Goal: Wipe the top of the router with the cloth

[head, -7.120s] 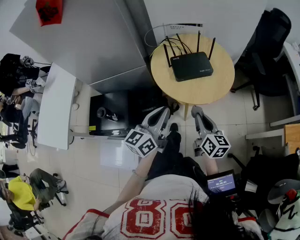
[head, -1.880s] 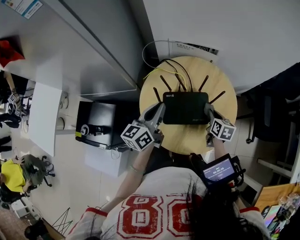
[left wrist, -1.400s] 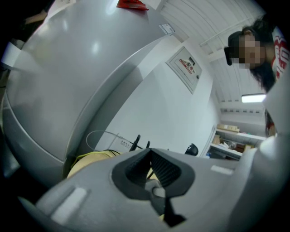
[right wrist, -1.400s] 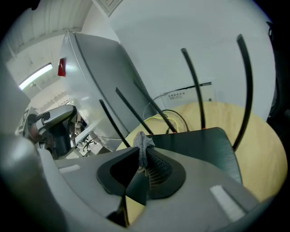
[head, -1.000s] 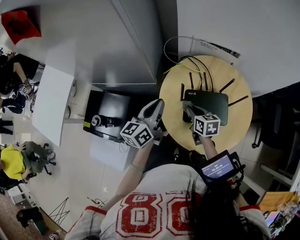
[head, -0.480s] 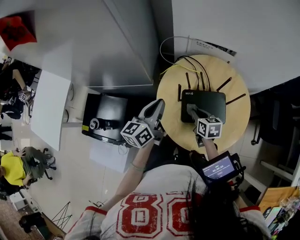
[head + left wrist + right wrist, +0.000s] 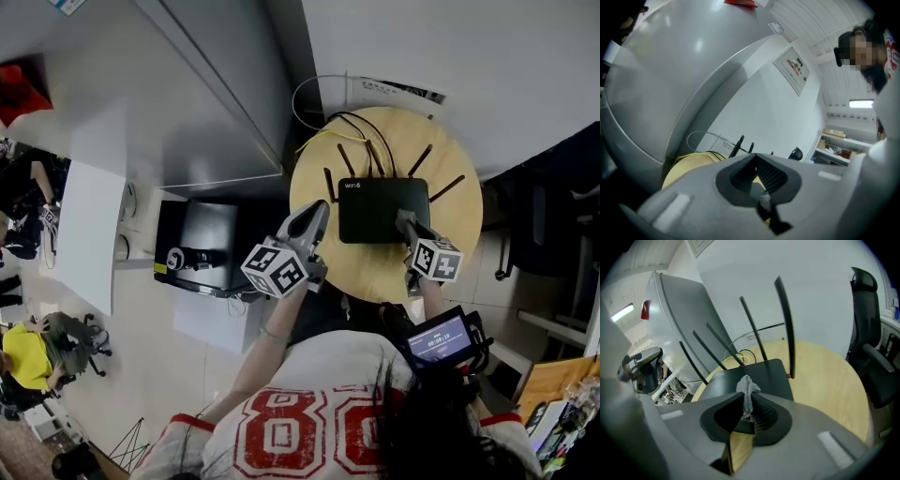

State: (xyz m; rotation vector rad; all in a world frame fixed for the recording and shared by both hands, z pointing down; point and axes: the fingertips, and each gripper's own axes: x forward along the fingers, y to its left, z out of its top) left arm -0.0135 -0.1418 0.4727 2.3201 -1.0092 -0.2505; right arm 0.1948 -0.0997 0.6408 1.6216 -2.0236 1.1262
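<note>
The router (image 7: 382, 209) sits mid-table (image 7: 375, 272), antennas along its far edge, bare wood open at its near and right sides. My right gripper (image 7: 406, 223) pinches the cloth (image 7: 747, 392) over its near right corner. My left gripper (image 7: 315, 212), pressed together on nothing, hangs by the table's left rim.

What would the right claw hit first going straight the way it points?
Probably the top of the router just ahead, with the cloth pinched in the right claw touching first; depth is unclear.
</note>
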